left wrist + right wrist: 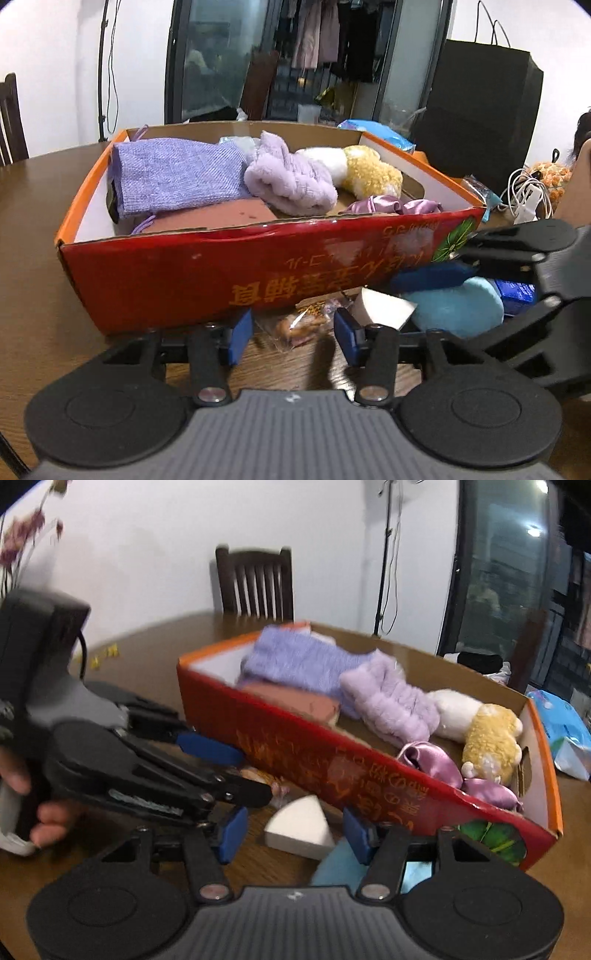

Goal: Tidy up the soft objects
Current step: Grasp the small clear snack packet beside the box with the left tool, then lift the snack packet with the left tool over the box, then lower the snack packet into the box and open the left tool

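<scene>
A red and orange cardboard box (221, 266) (295, 749) on the brown table holds a purple woven pouch (177, 177), a lilac fluffy band (291, 184) (391, 701), a white and yellow plush toy (365, 170) (487, 731) and a satin scrunchie (391, 205) (432, 762). In front of the box lie a white wedge sponge (384, 304) (299, 827), a light blue round puff (454, 306) (340, 864) and a clear snack packet (299, 325). My left gripper (293, 332) is open over the packet. My right gripper (291, 830) is open around the white sponge.
A black paper bag (480, 110), a blue tissue pack (376, 131) (561, 720) and white cables (528, 195) lie behind and right of the box. A dark wooden chair (255, 583) stands at the table's far side. A small blue packet (515, 291) lies by the puff.
</scene>
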